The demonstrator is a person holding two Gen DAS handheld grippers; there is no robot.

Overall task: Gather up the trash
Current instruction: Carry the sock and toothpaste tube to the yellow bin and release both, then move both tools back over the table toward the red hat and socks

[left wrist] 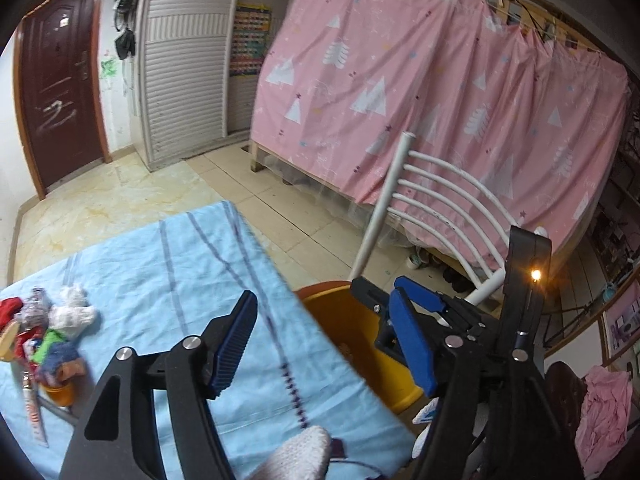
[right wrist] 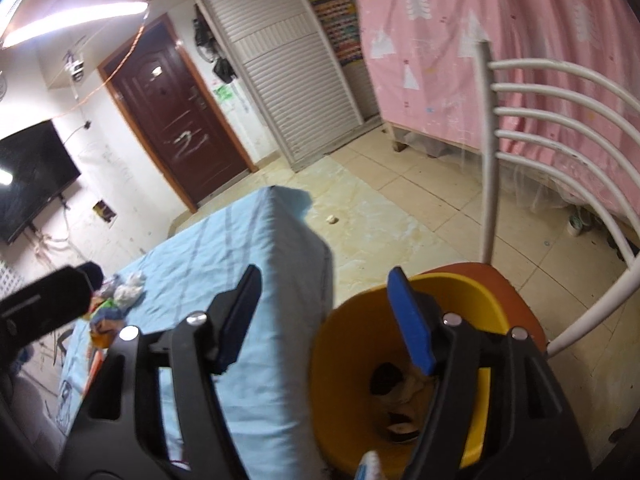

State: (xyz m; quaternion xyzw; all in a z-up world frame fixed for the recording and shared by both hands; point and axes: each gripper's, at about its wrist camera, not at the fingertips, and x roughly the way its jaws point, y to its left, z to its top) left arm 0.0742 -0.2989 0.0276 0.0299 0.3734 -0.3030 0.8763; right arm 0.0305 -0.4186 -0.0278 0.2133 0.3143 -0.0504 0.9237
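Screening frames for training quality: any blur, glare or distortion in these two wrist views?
Left wrist: heavy fisheye bending of the white chair back, dark vignette in the corners, motion smear on the blue striped tablecloth, a small orange flare on the other claw's body. Right wrist: blown-out ceiling light upper left, the tablecloth edge and yellow bin soft, straight door leaning.

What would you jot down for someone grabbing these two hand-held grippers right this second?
Left gripper: jaws open, nothing between them, over the table edge next to the bin.
Right gripper: jaws open and empty, above the yellow bin.
The bin sits on the orange seat of the white chair, beside the table with the blue cloth.
Done: some scraps already lie in the bin's bottom.
Left: a pile of trash, crumpled tissue and colourful wrappers, on the cloth's far side, needs collecting.
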